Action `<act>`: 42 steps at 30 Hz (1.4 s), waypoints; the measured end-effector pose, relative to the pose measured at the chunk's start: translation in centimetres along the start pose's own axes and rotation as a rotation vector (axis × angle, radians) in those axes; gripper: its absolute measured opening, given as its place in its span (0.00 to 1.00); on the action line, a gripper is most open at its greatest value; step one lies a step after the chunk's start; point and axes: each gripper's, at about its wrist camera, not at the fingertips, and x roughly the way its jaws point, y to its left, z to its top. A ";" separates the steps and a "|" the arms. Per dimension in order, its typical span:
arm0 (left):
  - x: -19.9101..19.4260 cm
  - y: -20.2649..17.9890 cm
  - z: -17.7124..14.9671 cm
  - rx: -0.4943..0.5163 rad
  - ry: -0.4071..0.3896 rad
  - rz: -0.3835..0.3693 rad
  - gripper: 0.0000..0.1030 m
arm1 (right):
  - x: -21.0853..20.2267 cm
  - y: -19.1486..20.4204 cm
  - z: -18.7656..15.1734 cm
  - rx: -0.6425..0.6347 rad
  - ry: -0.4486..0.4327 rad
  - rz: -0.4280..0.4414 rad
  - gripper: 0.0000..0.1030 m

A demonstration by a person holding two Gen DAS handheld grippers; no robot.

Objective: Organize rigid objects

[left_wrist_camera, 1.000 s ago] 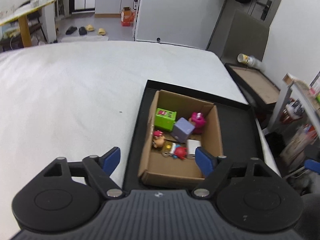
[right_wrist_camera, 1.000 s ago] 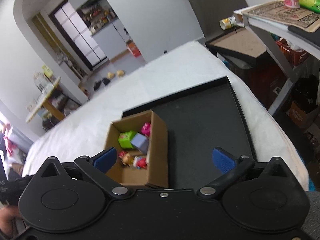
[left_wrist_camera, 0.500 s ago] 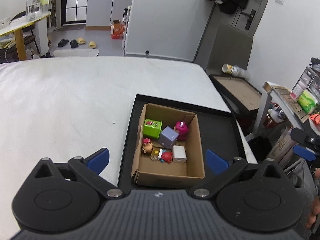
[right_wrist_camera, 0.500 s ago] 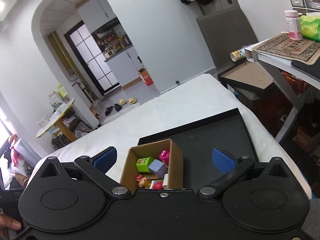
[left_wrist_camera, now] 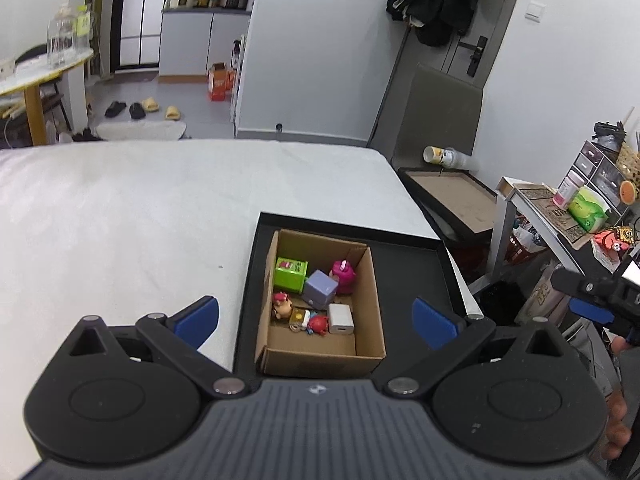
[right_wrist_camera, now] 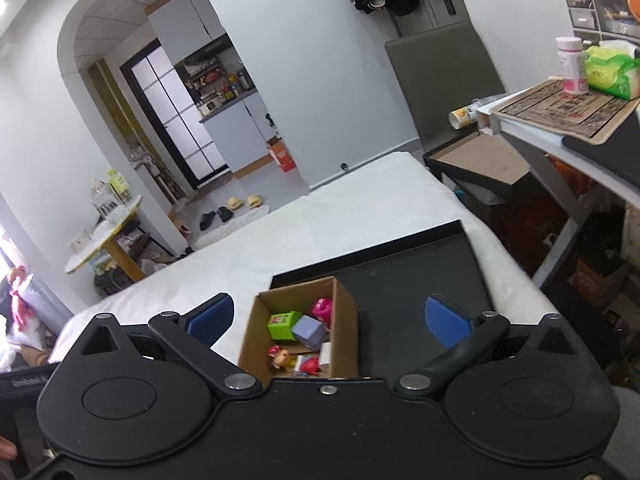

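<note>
A cardboard box (left_wrist_camera: 368,308) stands at the left of a black tray (left_wrist_camera: 416,276) on the white table. Inside lie a green cube (left_wrist_camera: 290,274), a lilac cube (left_wrist_camera: 319,290), a pink toy (left_wrist_camera: 343,276), a white block (left_wrist_camera: 341,318) and small figures (left_wrist_camera: 298,314). My left gripper (left_wrist_camera: 315,317) is open and empty, held above and behind the box. My right gripper (right_wrist_camera: 326,320) is open and empty, also back from the box (right_wrist_camera: 344,320); the tray (right_wrist_camera: 420,276) lies beyond it. The right gripper's tip shows in the left wrist view (left_wrist_camera: 592,300).
The white table (left_wrist_camera: 120,220) spreads left of the tray. A brown framed board (left_wrist_camera: 452,200) and a can (left_wrist_camera: 440,156) sit off the far right corner. A cluttered shelf (left_wrist_camera: 568,216) stands at the right. A grey chair (right_wrist_camera: 440,80) is behind.
Both grippers have pulled back and up from the box, which now looks smaller and farther. The left jaws have spread wider. The box and its contents have not moved.
</note>
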 end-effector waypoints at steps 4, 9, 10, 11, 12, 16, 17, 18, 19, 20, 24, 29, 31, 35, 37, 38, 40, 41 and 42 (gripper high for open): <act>-0.8 0.8 0.0 -0.003 0.009 -0.017 0.99 | -0.4 0.6 -0.2 -0.075 0.047 -0.104 1.00; -1.5 1.4 -0.3 0.014 0.016 0.020 0.99 | -1.4 1.1 -0.6 -0.111 0.083 -0.101 1.00; -1.4 1.4 -0.3 0.016 0.021 0.016 0.99 | -1.5 1.3 -0.7 -0.118 0.090 -0.106 1.00; -1.5 1.4 -0.4 0.020 0.027 0.014 0.99 | -1.5 1.5 -0.7 -0.125 0.101 -0.114 1.00; -1.6 1.3 -0.5 0.030 0.032 0.015 0.99 | -1.6 1.7 -0.9 -0.133 0.113 -0.117 1.00; -2.2 1.0 -0.8 0.060 0.041 0.008 0.99 | -1.3 2.2 -1.7 -0.157 0.182 -0.099 1.00; -2.3 1.0 -0.9 0.059 0.047 0.003 0.99 | -1.3 2.2 -1.8 -0.159 0.193 -0.095 1.00; -2.4 0.9 -1.0 0.062 0.050 0.000 0.99 | -1.2 2.2 -1.8 -0.156 0.200 -0.093 1.00; -2.6 0.8 -1.0 0.070 0.051 0.001 0.99 | -1.1 2.3 -1.9 -0.152 0.202 -0.093 1.00; -2.7 0.7 -1.2 0.078 0.053 0.003 0.99 | -1.1 2.3 -1.8 -0.148 0.203 -0.092 1.00; -2.9 0.4 -1.6 0.096 0.074 -0.009 0.99 | -0.9 2.2 -1.9 -0.142 0.210 -0.084 1.00; -2.9 0.2 -1.6 0.106 0.081 -0.015 0.99 | -1.2 2.8 -1.9 -0.175 0.205 -0.079 1.00; -2.9 0.1 -1.6 0.107 0.079 -0.013 0.99 | -1.3 3.1 -1.8 -0.184 0.204 -0.077 1.00; -3.1 0.0 -1.4 0.107 0.077 -0.018 0.99 | -1.4 3.4 -1.7 -0.195 0.204 -0.080 1.00; -3.2 0.0 -1.3 0.112 0.071 -0.017 0.99 | -1.5 3.5 -1.6 -0.197 0.200 -0.078 1.00; -3.2 -0.1 -1.2 0.112 0.070 -0.017 0.99 | -1.6 3.6 -1.5 -0.200 0.196 -0.079 1.00; -3.2 -0.1 -1.2 0.114 0.069 -0.011 0.99 | -1.6 3.6 -1.5 -0.205 0.189 -0.082 1.00; -3.2 -0.2 -1.2 0.115 0.069 -0.010 0.99 | -1.7 3.7 -1.4 -0.209 0.186 -0.085 1.00; -3.2 -0.2 -1.2 0.114 0.071 -0.012 0.99 | -1.7 3.7 -1.4 -0.213 0.185 -0.085 1.00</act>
